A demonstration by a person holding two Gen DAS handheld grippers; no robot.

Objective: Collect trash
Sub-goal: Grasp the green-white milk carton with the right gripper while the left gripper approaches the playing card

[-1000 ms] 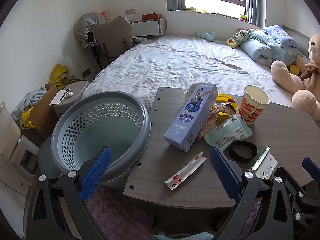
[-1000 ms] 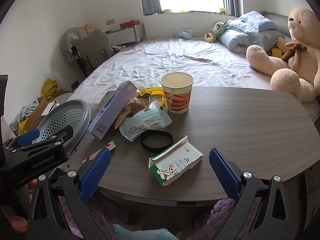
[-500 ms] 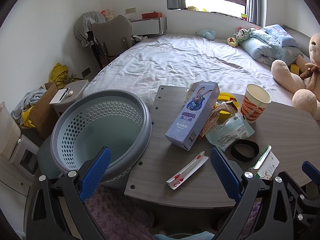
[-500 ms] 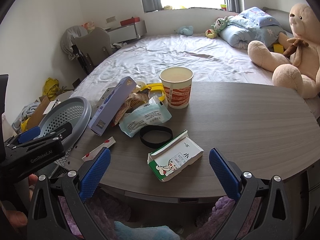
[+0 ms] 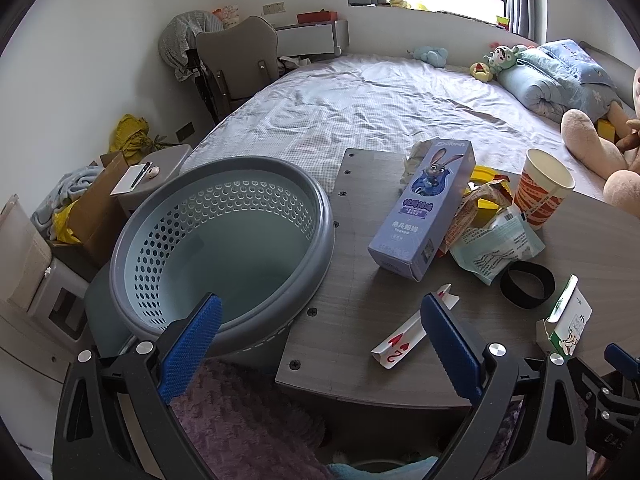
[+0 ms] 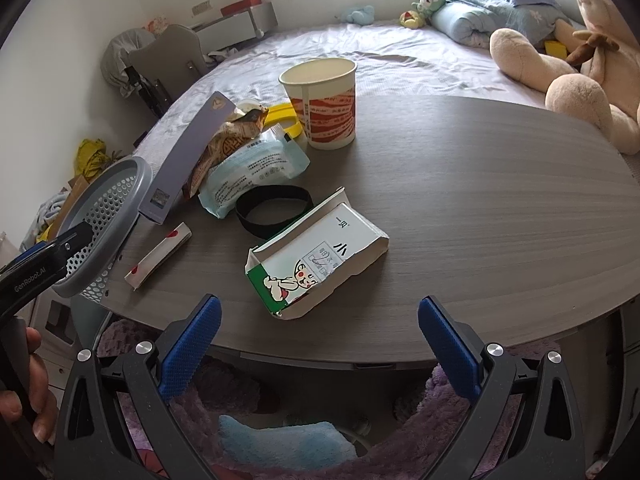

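Trash lies on a grey wooden table (image 6: 500, 208). A crushed green-and-white milk carton (image 6: 316, 256) lies near the front edge, just ahead of my open right gripper (image 6: 318, 336). Beyond it lie a black band (image 6: 274, 210), a pale blue wrapper (image 6: 252, 168), a purple rabbit box (image 5: 424, 208), a red-and-white paper cup (image 6: 322, 104) and a folded playing card (image 5: 408, 340). My open, empty left gripper (image 5: 320, 340) hovers between the card and the blue-grey perforated basket (image 5: 224, 248) at the table's left edge.
A bed (image 5: 380, 104) lies behind the table, with a teddy bear (image 6: 580, 68) and plush toys. A grey chair (image 5: 236, 64), boxes and clutter stand at the left wall. A purple rug (image 6: 240, 400) lies under the table's front edge.
Both grippers moved forward toward the table. The milk carton looms larger in the right wrist view. Nothing was grasped.
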